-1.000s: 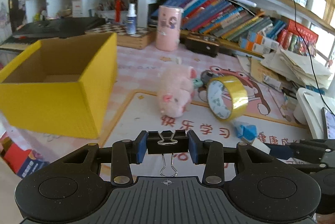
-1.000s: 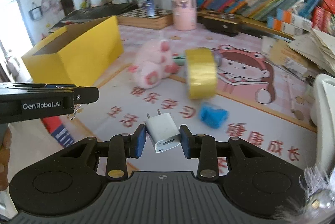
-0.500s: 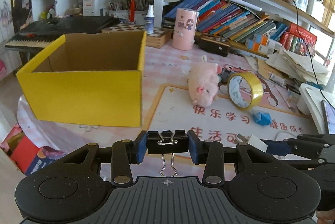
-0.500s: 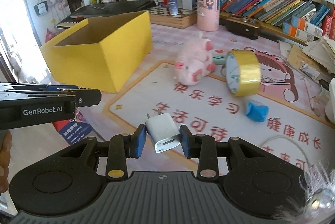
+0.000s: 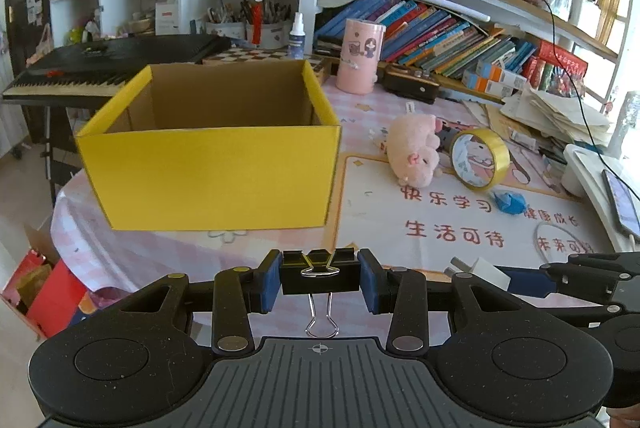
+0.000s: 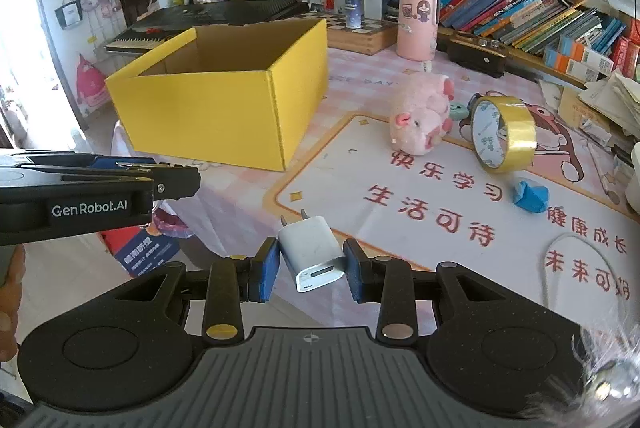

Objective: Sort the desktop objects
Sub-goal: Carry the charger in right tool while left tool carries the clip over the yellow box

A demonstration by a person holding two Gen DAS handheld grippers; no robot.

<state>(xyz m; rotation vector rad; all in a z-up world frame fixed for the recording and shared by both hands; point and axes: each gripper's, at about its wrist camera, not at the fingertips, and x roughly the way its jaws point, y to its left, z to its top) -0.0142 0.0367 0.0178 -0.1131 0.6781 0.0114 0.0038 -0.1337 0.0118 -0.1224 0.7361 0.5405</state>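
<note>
My left gripper (image 5: 319, 278) is shut on a black binder clip (image 5: 319, 273), whose wire handle hangs toward me. My right gripper (image 6: 310, 266) is shut on a white USB charger plug (image 6: 313, 251), prongs pointing away. Both hover at the near edge of the table, in front of an open yellow cardboard box (image 5: 208, 164) (image 6: 224, 96). The box's floor, where it shows, looks bare. A pink plush pig (image 6: 422, 116), a roll of yellow tape (image 6: 502, 134) and a blue crumpled object (image 6: 530, 196) lie on the printed mat. The right gripper also shows at the right edge (image 5: 532, 282) in the left wrist view.
A pink cylinder (image 5: 359, 56), a spray bottle (image 5: 297, 36), books and paper stacks line the back. A keyboard (image 5: 100, 68) stands behind the box. A white tray with a phone (image 5: 620, 196) sits at the far right. Red boxes (image 5: 48, 292) lie on the floor below the table edge.
Both grippers have pulled back from the table with their objects still held. The box, pig and tape now look smaller and farther, and the box has moved toward the middle of both views.
</note>
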